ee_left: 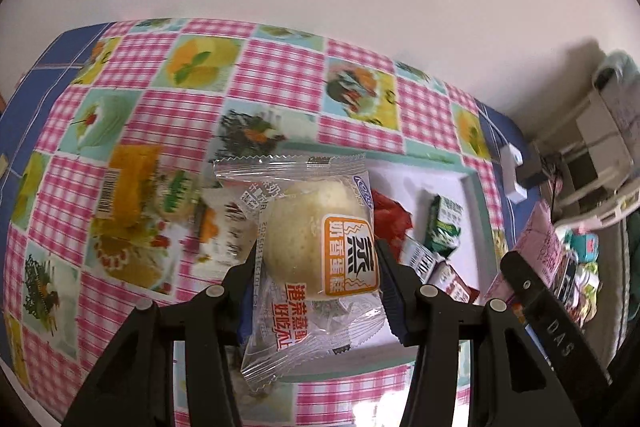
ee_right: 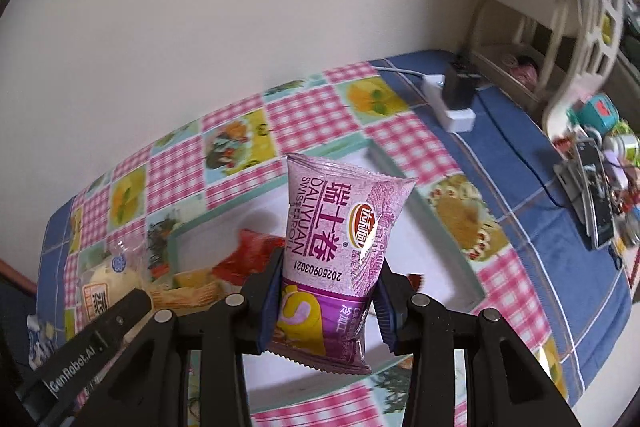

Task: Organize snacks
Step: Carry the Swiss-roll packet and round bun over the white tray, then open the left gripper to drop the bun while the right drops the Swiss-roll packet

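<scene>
Tool pairs pinch snacks: left tool (ee_left: 316,259) squeezes the steamed cake packet (ee_left: 320,251), right tool (ee_right: 326,291) the Swiss roll packet (ee_right: 340,247); slick wrappers could slip short of the white tray (ee_left: 464,183).

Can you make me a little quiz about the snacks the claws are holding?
1. True or false: the left claw is shut on a clear-wrapped steamed cake.
2. What colour is the Swiss roll pack in the right claw? A green, B purple, C yellow.
3. Fill in: a red packet lies in the white ____.

Key: 1 true. 2 B. 3 tray.
</scene>
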